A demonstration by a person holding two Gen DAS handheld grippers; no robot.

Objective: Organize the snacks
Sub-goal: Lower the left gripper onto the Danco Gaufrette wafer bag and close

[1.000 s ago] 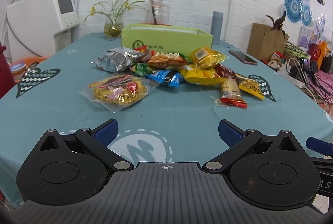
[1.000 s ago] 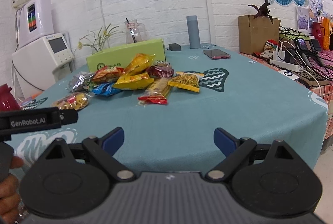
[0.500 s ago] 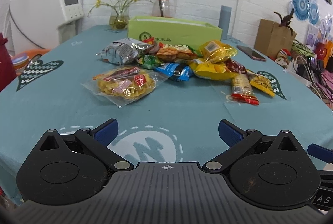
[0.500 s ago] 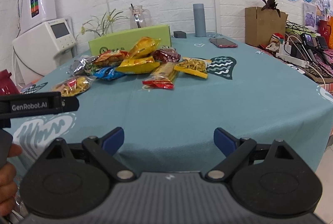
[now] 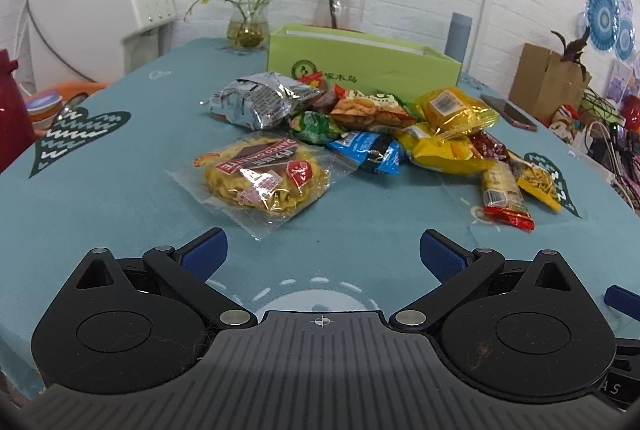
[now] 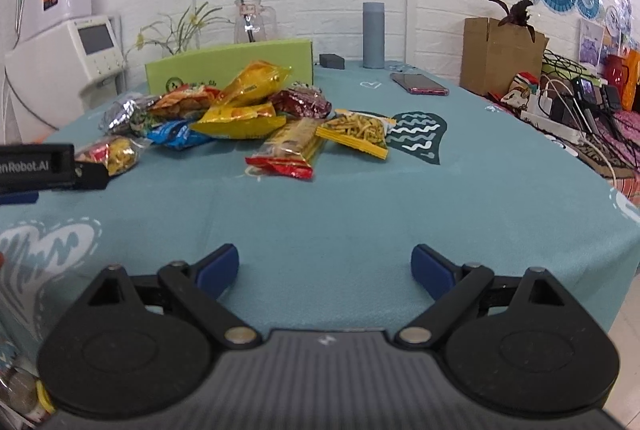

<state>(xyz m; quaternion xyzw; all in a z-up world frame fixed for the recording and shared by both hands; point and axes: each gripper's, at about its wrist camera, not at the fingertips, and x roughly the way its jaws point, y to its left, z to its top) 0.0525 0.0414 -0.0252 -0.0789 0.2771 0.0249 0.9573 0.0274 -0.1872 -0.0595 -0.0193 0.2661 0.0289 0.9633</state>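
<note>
A pile of snack packets lies mid-table before a green box [image 5: 360,64], which also shows in the right wrist view [image 6: 228,70]. Nearest my left gripper [image 5: 323,254] is a clear pack of yellow crackers [image 5: 260,180]; behind it lie a silver bag [image 5: 256,104], a blue packet [image 5: 370,150] and yellow bags [image 5: 448,134]. My left gripper is open and empty, short of the cracker pack. My right gripper [image 6: 325,268] is open and empty above the near table edge; a red-ended bar pack [image 6: 290,148] and a noodle-stick pack [image 6: 356,130] lie ahead.
A teal tablecloth [image 5: 120,198] covers the table. A flower vase [image 5: 248,26], glass jug [image 5: 340,4], grey bottle [image 6: 373,35] and phone [image 6: 418,84] stand at the back. A white appliance [image 5: 104,18] is at the left; cardboard box [image 6: 496,56] and cables at the right.
Both grippers have moved forward toward the snack pile, which now looks larger and closer. Both stay open and empty.
</note>
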